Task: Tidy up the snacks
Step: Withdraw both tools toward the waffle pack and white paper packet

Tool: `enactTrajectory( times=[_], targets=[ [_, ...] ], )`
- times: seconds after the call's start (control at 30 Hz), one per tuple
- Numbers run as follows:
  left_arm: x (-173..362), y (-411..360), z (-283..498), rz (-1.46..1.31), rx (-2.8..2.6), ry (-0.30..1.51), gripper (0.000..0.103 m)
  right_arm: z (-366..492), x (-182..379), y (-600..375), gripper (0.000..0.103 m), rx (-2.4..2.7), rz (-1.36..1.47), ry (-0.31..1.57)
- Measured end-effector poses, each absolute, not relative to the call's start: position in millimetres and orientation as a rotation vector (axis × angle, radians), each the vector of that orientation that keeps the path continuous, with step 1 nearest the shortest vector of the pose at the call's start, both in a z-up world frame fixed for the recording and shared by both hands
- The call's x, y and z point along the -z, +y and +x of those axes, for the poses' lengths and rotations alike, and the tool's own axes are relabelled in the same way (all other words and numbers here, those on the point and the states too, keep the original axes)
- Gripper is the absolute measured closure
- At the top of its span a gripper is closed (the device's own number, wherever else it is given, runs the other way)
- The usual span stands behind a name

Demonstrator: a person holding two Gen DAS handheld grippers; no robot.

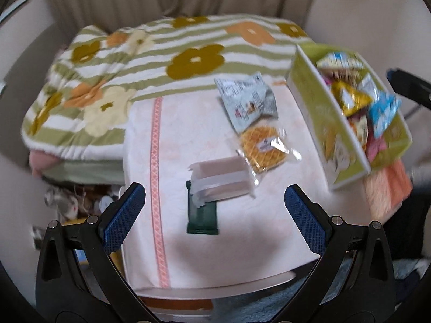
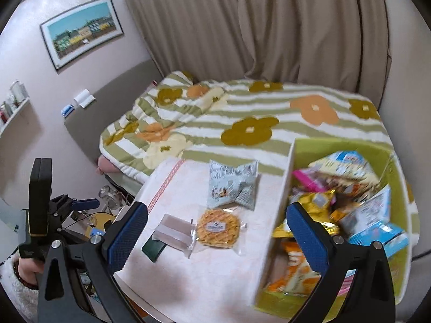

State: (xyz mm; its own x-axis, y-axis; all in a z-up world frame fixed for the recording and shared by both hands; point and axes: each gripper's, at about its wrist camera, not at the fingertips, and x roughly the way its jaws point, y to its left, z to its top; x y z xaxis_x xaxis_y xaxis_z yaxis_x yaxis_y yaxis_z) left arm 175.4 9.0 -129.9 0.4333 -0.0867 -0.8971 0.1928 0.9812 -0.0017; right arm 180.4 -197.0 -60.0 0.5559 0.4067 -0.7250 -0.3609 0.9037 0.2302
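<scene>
Both grippers hang above the table and both are empty: the left gripper (image 1: 215,212) has its blue pads spread wide over the pale tablecloth (image 1: 188,123), and the right gripper (image 2: 216,231) is just as wide apart, nothing between its fingers. Four snacks lie loose on the cloth in a rough line. Nearest the left gripper is a dark green packet (image 1: 202,222), flat, with a clear-wrapped white bar (image 1: 222,179) lying across its far end and touching it. Just beyond that sits a round waffle in clear wrap (image 1: 262,148), its wrapper overlapping the bar's end, and behind the waffle a pale blue-grey pouch (image 1: 247,99), crumpled, its lower edge meeting the waffle. Over on the right stands the green box (image 1: 315,102), open-topped and packed with mixed packets: a gold bag (image 2: 315,202), an orange one, blue and pink wrappers, all jumbled. From the right wrist view the right gripper's outer finger hangs over the box while its inner finger is above the cloth. A flowered striped blanket (image 2: 242,118) covers the bed behind, with curtains (image 2: 269,27) beyond.
</scene>
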Motion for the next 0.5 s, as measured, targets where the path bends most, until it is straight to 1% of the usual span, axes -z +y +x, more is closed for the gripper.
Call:
enactTrajectory(
  times=[0.2,0.33,0.5],
  targets=[
    [157.4,12.4,197.0,0.295,0.435,1.128,0.001,191.1,92.8,-151.2,0.0,-0.393,0.046,0.938],
    [176.6,11.5,215.9,0.363,0.62,1.146,0.001,196.5,122.2,-128.8,0.0,-0.337,-0.002,0.99],
    [218.5,0.8,236.9,0.482,0.802,1.185,0.001,197.4,161.3,-119.0,0.0,-0.25,0.001,1.065]
  ],
)
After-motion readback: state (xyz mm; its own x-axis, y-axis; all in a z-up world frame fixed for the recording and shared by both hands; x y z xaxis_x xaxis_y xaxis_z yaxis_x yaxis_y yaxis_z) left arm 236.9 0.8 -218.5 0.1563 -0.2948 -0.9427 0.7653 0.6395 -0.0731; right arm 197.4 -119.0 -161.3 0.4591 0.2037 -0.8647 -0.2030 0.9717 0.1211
